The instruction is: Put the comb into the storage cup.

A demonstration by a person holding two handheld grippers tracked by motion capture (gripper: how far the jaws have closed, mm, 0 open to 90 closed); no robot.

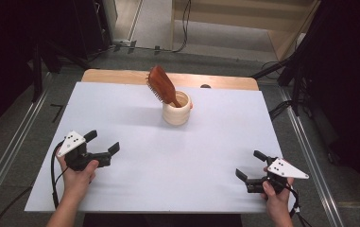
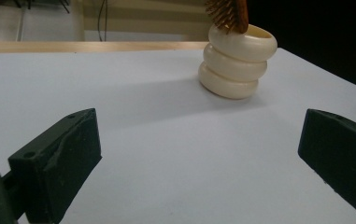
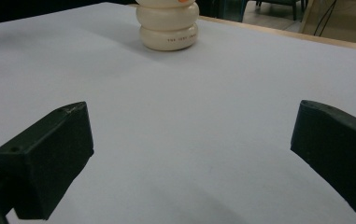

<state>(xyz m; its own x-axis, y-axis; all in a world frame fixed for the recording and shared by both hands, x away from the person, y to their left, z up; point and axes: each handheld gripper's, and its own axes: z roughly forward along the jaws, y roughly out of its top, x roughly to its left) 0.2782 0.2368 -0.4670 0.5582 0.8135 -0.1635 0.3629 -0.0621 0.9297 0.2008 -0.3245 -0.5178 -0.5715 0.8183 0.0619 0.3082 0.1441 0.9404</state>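
Note:
A cream ribbed cup [image 1: 176,111] stands upright near the back middle of the white table. A brown wooden hairbrush [image 1: 162,85] leans out of it toward the back left, handle down inside the cup. My left gripper [image 1: 103,142] rests at the front left, open, nothing between its fingers. My right gripper [image 1: 250,165] rests at the front right, also open and holding nothing. The left gripper view has the cup [image 2: 237,64] and the brush bristles [image 2: 227,14] far ahead. In the right gripper view the cup [image 3: 167,25] stands far off at the top.
The white table sheet [image 1: 158,156] covers most of a wooden tabletop whose back edge [image 1: 121,75] shows. Dark stands and cables [image 1: 281,104] line the floor around the table.

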